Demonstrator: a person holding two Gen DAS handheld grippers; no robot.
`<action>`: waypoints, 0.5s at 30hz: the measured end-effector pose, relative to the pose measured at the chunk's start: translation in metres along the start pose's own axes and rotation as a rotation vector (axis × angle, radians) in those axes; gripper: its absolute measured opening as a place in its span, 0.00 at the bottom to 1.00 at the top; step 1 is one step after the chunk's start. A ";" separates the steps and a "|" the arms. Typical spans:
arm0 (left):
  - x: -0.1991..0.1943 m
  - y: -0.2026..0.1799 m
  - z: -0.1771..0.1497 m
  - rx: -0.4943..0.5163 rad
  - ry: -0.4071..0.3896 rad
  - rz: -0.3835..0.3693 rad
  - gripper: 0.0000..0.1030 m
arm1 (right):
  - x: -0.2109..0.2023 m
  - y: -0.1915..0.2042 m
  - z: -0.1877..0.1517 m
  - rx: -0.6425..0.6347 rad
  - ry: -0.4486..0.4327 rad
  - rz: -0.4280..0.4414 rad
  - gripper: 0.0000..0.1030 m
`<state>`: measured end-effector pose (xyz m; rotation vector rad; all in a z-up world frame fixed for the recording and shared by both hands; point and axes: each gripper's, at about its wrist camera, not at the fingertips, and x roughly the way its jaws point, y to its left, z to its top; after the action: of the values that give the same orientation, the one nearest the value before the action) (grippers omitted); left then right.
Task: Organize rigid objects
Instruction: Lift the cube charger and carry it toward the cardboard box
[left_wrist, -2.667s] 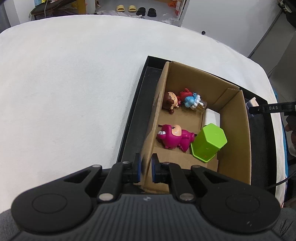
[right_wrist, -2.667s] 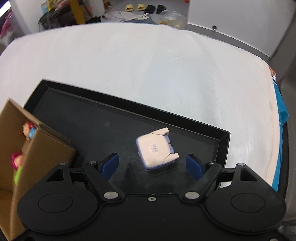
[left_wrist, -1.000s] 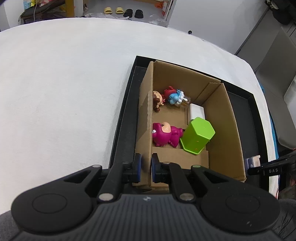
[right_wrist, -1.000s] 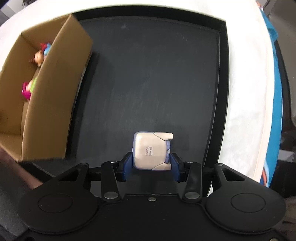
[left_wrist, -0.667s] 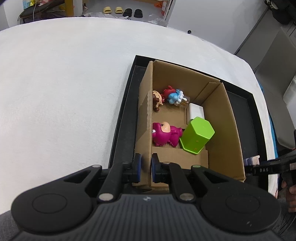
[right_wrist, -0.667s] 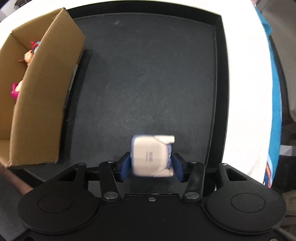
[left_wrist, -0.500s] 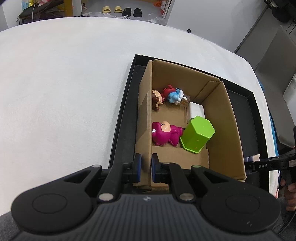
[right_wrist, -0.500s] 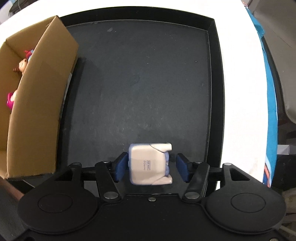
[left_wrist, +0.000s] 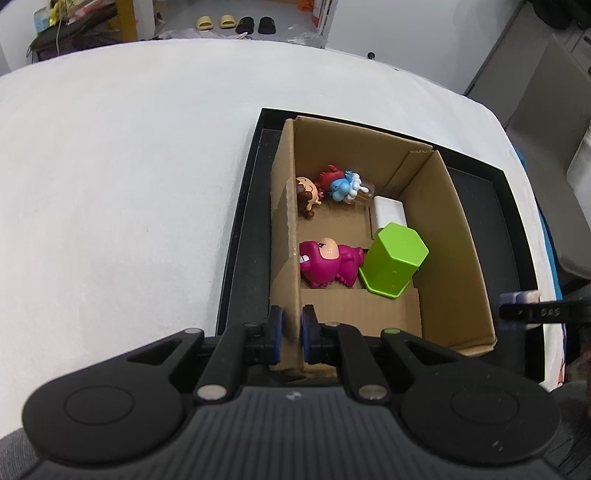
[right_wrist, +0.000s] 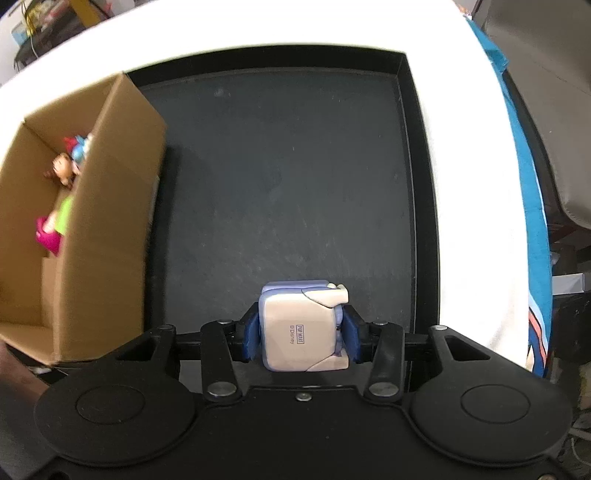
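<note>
White cloth covers the table (left_wrist: 110, 166). Through my left wrist camera, the left gripper (left_wrist: 290, 334) is clenched on the near wall of the cardboard box (left_wrist: 461, 258), steadying it in the black tray (left_wrist: 240, 221). Toys and a green cup (left_wrist: 393, 260) already lie inside.

From the right wrist camera, my right gripper (right_wrist: 300, 334) is closing its jaws on the cream toy block (right_wrist: 301, 330), above the tray floor. I judge that I should firm this grip first, then carry it clear over the box wall.

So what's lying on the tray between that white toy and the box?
Nothing: the right wrist view shows bare black tray between the toy and box.
</note>
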<state>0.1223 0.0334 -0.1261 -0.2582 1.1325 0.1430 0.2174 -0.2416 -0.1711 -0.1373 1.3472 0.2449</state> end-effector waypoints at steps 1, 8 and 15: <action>0.000 0.000 0.000 0.002 0.000 0.001 0.09 | -0.003 0.000 -0.001 0.003 -0.009 0.004 0.42; -0.003 0.000 0.001 -0.007 0.003 0.007 0.09 | -0.022 -0.001 -0.003 0.026 -0.073 0.039 0.42; -0.007 -0.002 0.000 -0.009 -0.012 0.008 0.07 | -0.052 0.008 -0.001 0.030 -0.121 0.058 0.42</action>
<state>0.1196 0.0319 -0.1197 -0.2604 1.1211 0.1570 0.2043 -0.2394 -0.1207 -0.0575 1.2350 0.2773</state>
